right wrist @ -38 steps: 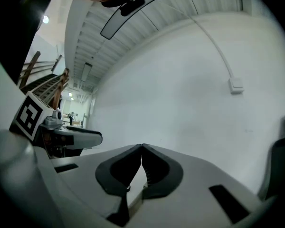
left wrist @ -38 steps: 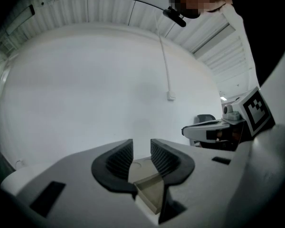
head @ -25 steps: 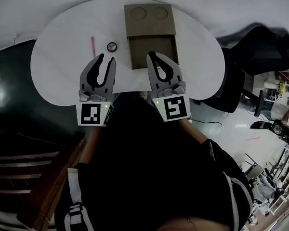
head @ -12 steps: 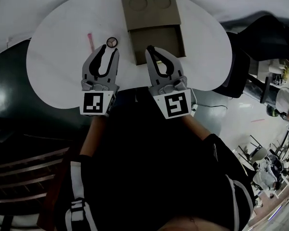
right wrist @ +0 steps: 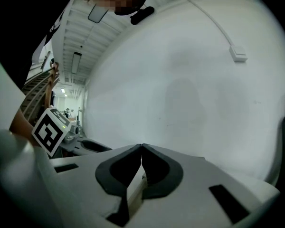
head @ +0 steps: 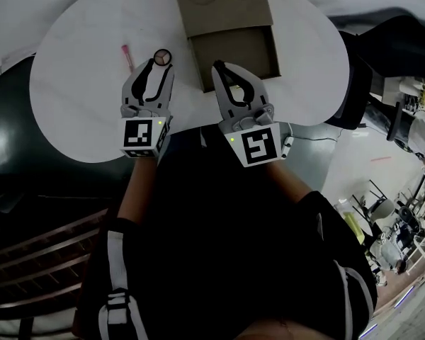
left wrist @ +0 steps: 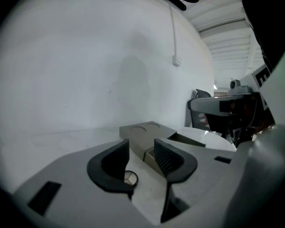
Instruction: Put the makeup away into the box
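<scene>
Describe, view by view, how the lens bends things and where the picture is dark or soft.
Head view: the fisheye lens bows the rim of the table; the table is bright, the person's dark clothes show almost no detail. Left gripper view: black corners ring the picture; the box is fairly sharp. Right gripper view: black corners too; the near lower left is blurred.

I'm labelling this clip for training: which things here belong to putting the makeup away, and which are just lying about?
Part of the job:
- open brown cardboard box
- thin pink makeup stick
- small round compact
- white round table they sit on

Just lying about:
- black chair beside the table
- cluttered furniture far off on the floor
</scene>
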The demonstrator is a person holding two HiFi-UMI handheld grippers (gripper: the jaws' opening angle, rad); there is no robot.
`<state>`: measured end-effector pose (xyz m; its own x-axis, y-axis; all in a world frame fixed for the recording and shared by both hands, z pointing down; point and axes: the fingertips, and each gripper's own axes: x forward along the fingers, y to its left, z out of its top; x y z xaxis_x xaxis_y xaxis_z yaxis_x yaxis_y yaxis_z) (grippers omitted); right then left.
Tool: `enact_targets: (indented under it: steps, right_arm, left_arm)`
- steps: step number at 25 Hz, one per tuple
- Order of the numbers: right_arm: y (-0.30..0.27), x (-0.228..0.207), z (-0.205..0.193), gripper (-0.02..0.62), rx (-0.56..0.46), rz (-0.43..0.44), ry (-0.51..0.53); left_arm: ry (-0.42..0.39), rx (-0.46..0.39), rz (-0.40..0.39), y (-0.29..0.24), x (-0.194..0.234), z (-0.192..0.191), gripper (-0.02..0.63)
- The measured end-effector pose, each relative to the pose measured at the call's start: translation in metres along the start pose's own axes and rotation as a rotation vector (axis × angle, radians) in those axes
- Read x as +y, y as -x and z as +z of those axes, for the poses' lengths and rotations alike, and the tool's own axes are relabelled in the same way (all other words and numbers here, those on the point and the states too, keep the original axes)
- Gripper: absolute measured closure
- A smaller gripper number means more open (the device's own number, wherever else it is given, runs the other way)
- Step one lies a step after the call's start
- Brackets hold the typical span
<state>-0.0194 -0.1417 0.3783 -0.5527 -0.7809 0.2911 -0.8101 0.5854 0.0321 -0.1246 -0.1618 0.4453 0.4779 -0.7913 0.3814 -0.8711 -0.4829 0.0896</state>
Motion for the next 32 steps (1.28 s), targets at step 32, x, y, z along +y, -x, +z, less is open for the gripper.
enact_targets:
  steps: [32]
  right_arm:
    - [-0.028, 0.009, -0.047, 0.572, 0.101, 0.011, -0.065]
  left_arm:
    - [-0.14, 0.334, -0.017, -0.06, 0.027, -0.103, 0.388]
